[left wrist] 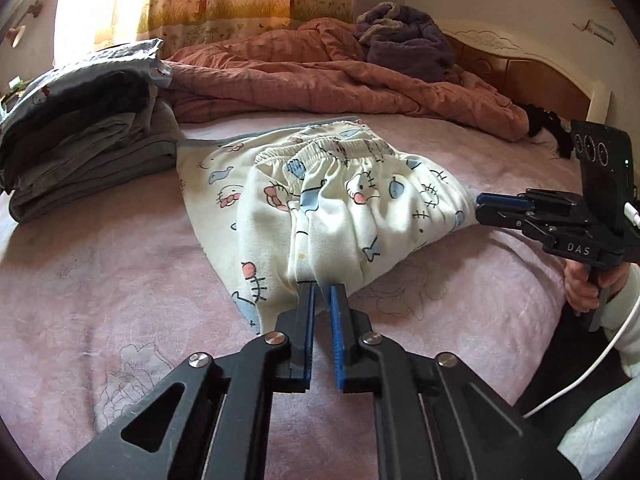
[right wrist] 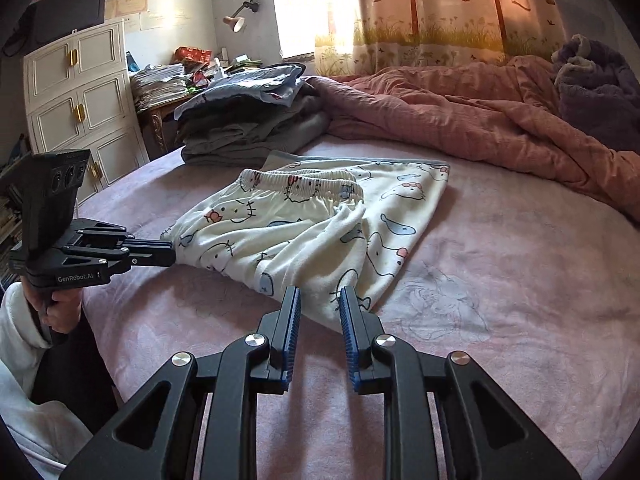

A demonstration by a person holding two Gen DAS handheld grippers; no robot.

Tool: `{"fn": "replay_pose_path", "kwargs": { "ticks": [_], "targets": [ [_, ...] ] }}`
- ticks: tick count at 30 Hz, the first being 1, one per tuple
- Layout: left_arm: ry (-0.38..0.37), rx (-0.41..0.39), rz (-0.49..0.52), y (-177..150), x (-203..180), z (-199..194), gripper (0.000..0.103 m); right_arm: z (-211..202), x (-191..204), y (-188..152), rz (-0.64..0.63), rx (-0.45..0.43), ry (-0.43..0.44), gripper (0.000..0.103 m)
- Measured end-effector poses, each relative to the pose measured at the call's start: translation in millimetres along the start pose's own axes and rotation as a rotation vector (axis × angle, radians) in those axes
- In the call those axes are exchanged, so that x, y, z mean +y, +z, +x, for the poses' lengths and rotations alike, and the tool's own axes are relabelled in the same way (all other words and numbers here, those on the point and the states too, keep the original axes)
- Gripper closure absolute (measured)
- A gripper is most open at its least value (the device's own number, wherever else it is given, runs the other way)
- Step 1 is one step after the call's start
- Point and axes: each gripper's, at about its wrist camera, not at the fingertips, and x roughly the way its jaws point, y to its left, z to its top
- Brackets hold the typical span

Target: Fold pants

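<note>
White cartoon-print pants lie partly folded on the pink bedsheet, elastic waistband toward the far side. My left gripper is shut on a bunched edge of the pants; it also shows in the right wrist view, pinching the pants' left edge. My right gripper is open, its fingertips at the near edge of the pants with cloth between them. In the left wrist view the right gripper touches the pants' right edge. The pants lie over a matching flat layer.
A stack of folded grey clothes sits at the bed's far left. A rumpled pink quilt and a purple garment lie at the back. A white cabinet and cluttered desk stand beyond the bed.
</note>
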Motion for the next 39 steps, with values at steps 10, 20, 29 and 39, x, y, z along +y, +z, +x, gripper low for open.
{"fn": "replay_pose_path", "kwargs": {
  "ticks": [10, 20, 29, 39],
  "targets": [
    [0.07, -0.074, 0.014, -3, -7, -4, 0.103, 10, 9, -5, -0.046, 0.025, -0.07, 0.1],
    [0.2, -0.164, -0.06, 2, 19, -33, 0.103, -9, -18, 2, 0.068, -0.061, -0.154, 0.101],
    [0.346, -0.135, -0.043, -1, 23, -23, 0.103, -8, -17, -1, 0.069, -0.08, -0.24, 0.101],
    [0.313, -0.042, -0.191, -11, 46, -18, 0.057, -16, -22, -11, 0.101, -0.054, -0.287, 0.061]
  ]
}}
